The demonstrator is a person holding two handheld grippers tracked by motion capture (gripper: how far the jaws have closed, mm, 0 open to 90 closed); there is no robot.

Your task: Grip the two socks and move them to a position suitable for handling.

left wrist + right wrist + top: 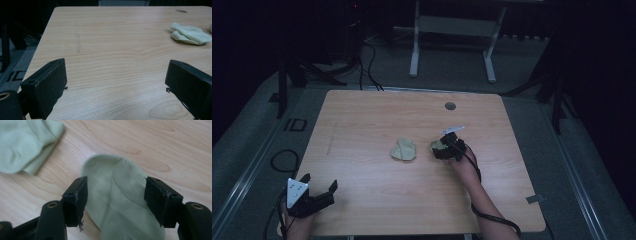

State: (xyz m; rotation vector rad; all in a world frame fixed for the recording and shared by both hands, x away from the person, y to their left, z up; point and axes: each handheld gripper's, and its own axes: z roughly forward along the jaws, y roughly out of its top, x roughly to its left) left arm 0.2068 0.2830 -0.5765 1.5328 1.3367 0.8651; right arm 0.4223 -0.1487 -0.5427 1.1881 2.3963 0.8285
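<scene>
At a wooden table (377, 210), the right gripper (116, 195) straddles 1 pale green sock (117, 202), jaws apart on either side of the fabric, not yet pressing. A 2nd sock (404, 149) lies just left of it. The left gripper (319, 186), well apart from that sock, gapes open.

Left gripper (319, 189) parked low at the near left corner, jaws spread wide, grey plate on top. Right gripper (438, 149) reaching out past mid-table on an extended forearm, jaws partly open, nothing pinched.
</scene>
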